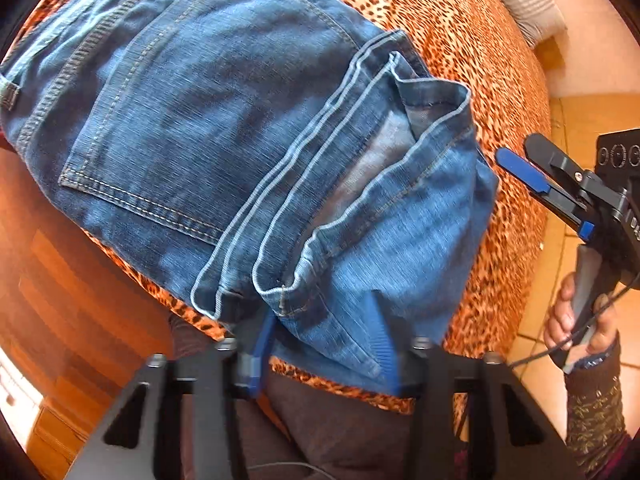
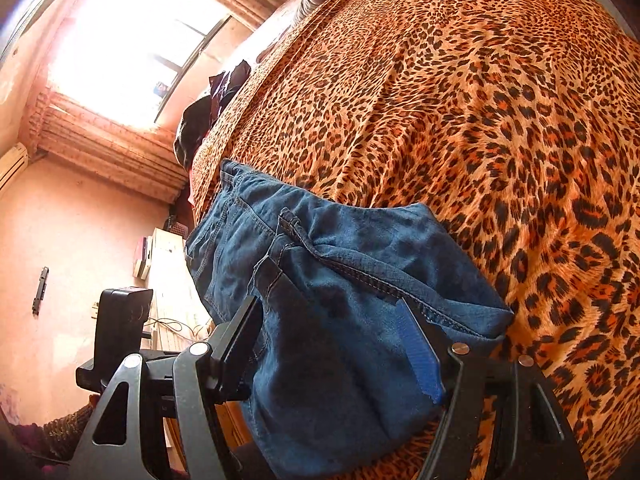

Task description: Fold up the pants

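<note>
Currently the left gripper [image 1: 324, 328] has its jaws spread, blue pads partly buried under the hem end of the folded jeans [image 1: 224, 120], no clear pinch. Jeans lie on the leopard bedspread [image 1: 460, 40] at its near edge, long axis running from waistband upper left to hems lower right. Right gripper [image 1: 520, 168] hovers beside, jaws apart, empty; lettering on it unreadable.

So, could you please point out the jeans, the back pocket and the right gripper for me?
jeans [image 2: 352, 280]: right wrist view, on the folded denim's upper layer.
back pocket [image 1: 168, 128]: left wrist view, on the middle of the stitched pocket.
right gripper [image 1: 524, 160]: left wrist view, midway between its fingertips.
</note>
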Demonstrator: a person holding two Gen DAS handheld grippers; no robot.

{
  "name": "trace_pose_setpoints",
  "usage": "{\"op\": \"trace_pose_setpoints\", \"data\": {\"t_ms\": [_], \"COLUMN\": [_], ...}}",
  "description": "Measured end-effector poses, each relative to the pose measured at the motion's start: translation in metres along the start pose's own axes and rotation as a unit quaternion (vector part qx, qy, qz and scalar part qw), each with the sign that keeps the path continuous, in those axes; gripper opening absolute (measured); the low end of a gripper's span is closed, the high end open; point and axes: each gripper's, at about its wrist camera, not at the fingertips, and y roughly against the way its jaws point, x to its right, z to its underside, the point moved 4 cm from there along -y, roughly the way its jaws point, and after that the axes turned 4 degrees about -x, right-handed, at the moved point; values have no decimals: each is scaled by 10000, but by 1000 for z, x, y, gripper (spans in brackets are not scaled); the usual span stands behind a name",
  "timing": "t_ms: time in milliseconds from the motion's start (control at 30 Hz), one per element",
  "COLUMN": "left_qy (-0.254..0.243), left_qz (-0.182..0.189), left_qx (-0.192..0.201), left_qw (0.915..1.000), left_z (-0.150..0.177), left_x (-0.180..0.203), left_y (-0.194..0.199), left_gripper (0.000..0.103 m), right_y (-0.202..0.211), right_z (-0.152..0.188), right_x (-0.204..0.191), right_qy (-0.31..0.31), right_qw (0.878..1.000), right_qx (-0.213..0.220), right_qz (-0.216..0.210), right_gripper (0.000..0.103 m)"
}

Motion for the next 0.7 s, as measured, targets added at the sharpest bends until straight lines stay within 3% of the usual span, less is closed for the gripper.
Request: {"op": "trace_pose_setpoints", "data": {"t_ms": [133,167,233,400,467,533,567,633,667,700], "left_qy": [858,986,1129,1361,1333,1346,1368,1398,1379,1309], "left_qz": [273,358,406,564,528,519,538,527,527,480], "left_qx": [233,327,362,375,374,352,346,346,393,475], "left_qw": [9957,9939,9921,9884,9890,9889,9885,9882,9883,9891], "left_z": [22,31,42,55,58,54,54,46,44,41], "left_x": [-14,-16,-24,-36,-38,-32,-31,-26,-24,-21], "left_y": [-9,-5,-4,-5,-3,-10,-10,-13,-11,-7], "left_gripper": [6,6,6,6,7,7,7,7,7,8], "right_y": [-14,-19,-27,-59,-73,-88,-93,-96,-93,-85], "right_z": [-15,-17,-21,-20,-18,-14,-11,-3,-3,-6], "right_x": [-10,-13,-18,-43,-53,-57,-59,-67,-72,-76], "right_qy": [693,902,1229,2048,2397,2742,2907,3264,3375,3357], "right_qw": [9962,9938,9886,9704,9589,9429,9343,9170,9126,9159], "right_qx": [-357,-453,-628,-1100,-1247,-1466,-1610,-1717,-1680,-1529], "right_qz": [399,462,604,657,870,1192,1289,1522,1581,1584], "right_gripper": [67,62,54,54,54,38,11,6,4,4]}}
